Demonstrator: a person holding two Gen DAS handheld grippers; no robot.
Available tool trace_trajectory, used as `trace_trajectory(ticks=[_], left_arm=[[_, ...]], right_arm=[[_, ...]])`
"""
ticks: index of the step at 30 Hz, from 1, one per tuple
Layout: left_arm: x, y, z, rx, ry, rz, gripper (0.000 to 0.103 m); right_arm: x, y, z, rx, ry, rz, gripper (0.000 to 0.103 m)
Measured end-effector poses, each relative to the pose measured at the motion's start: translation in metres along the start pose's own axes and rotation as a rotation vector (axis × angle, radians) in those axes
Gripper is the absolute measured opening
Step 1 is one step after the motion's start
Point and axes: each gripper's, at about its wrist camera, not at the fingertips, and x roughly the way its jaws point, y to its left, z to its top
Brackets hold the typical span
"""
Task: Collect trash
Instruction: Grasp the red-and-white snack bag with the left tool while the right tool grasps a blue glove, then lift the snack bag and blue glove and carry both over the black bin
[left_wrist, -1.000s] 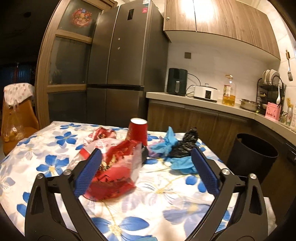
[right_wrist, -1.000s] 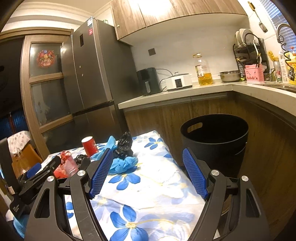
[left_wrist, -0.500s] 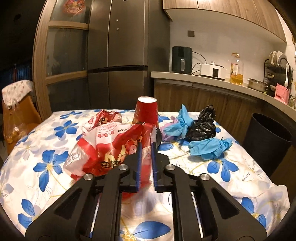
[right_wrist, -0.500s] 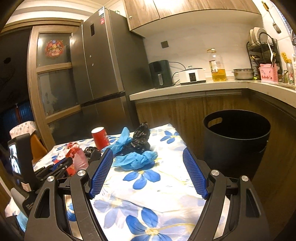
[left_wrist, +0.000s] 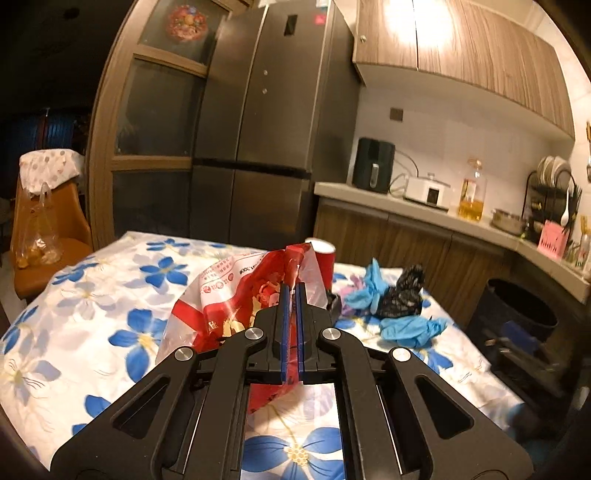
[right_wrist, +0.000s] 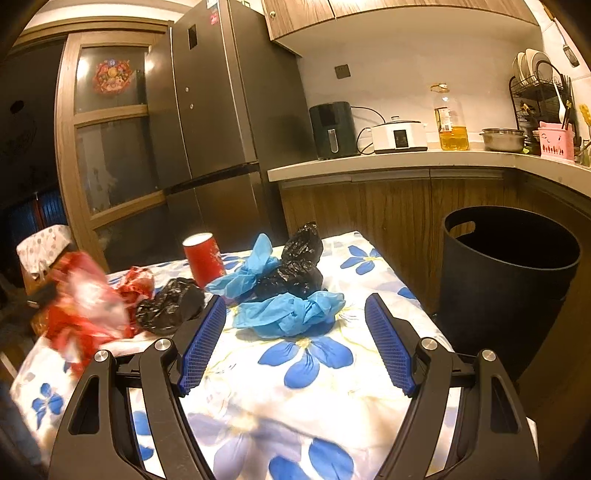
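The left gripper (left_wrist: 291, 291) has its jaws clamped on a fold of the red and white plastic bag (left_wrist: 229, 299), which hangs from them just above the tabletop (left_wrist: 92, 314) with its blue-flower cloth. Beyond the bag stands the red paper cup (right_wrist: 203, 260), partly hidden by it in the left wrist view. The right gripper (right_wrist: 295, 347) has its jaws wide with nothing between the pads, held low over the near part of the tabletop. Just beyond its tips lies a crumpled blue glove (right_wrist: 291, 312); farther off sit a second blue glove (right_wrist: 247, 271) and a black plastic bag (right_wrist: 295, 266), touching each other. Another black bag (right_wrist: 168, 310) and a red wrapper (right_wrist: 138, 282) lie to the left. The black trash bin (right_wrist: 506, 273) stands on the floor to the right of the tabletop.
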Motion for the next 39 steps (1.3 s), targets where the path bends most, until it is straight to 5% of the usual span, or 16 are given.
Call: trace_trajectory(ticks=[10,18,20,26,39], left_arm=[[-0.004,0.007,0.007,-0.004,-0.021,-0.018,0.002],[0.002,0.013,0.007,-0.014,-0.01,-0.01,0.002],[0.003,0.014,0.008,-0.017,-0.007,-0.011,0.002],[0.004,0.015,0.008,-0.018,-0.008,-0.01,0.002],[-0.008,0.006,0.007,0.009,-0.025,-0.021,0.002]], right_arm=[[0.066,0.003,0.009,0.009,0.07,-0.038,0.073],[0.108,0.003,-0.007,0.009,0.233,-0.043,0.061],[0.111,0.003,-0.008,0.011,0.25,-0.037,0.051],[0.107,0.0,-0.007,0.025,0.255,-0.003,0.014],[0.044,0.002,0.004,0.016,0.149,0.065,0.009]])
